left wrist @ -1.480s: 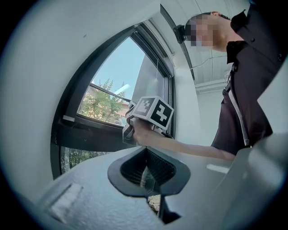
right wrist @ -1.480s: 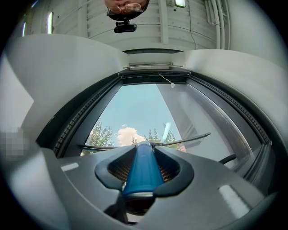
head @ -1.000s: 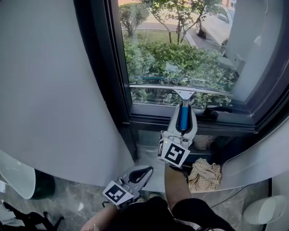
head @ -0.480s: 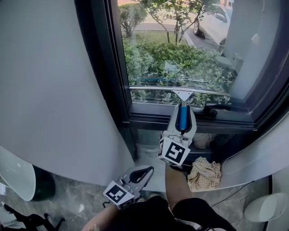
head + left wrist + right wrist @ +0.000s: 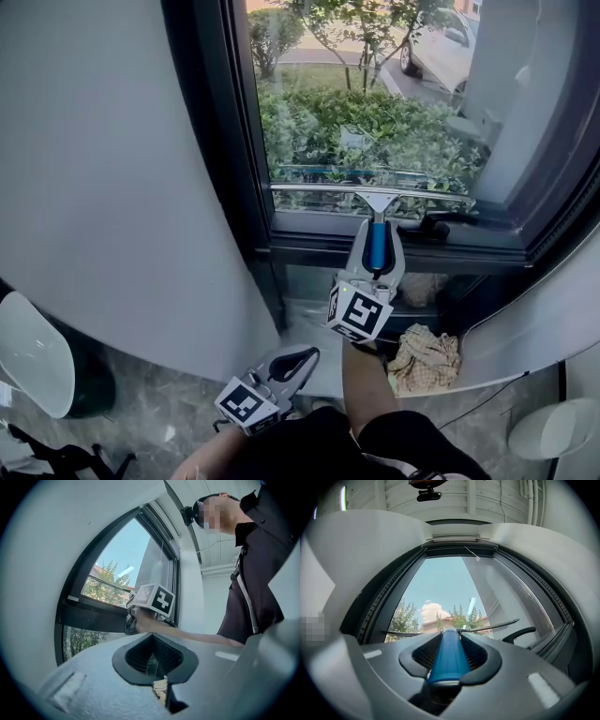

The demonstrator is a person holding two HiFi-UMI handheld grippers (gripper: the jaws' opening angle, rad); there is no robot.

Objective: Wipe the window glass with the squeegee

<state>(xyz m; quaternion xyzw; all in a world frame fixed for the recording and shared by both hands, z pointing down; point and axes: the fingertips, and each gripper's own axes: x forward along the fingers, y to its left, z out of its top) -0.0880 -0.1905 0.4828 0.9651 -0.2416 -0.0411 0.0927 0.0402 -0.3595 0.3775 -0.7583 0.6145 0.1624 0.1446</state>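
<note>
The squeegee (image 5: 373, 199) has slid a little lower on the window glass (image 5: 375, 103). Its blade now lies level against the pane near the bottom edge, just above the dark window frame (image 5: 375, 253). The right tongs (image 5: 376, 239) are clamped on its blue handle (image 5: 446, 658) and point up toward the glass. The left tongs (image 5: 292, 361) hang low by the person's body, with the jaws together and nothing between them. A crumpled checked cloth (image 5: 424, 358) lies below the sill, beside the right forearm (image 5: 364, 384).
</note>
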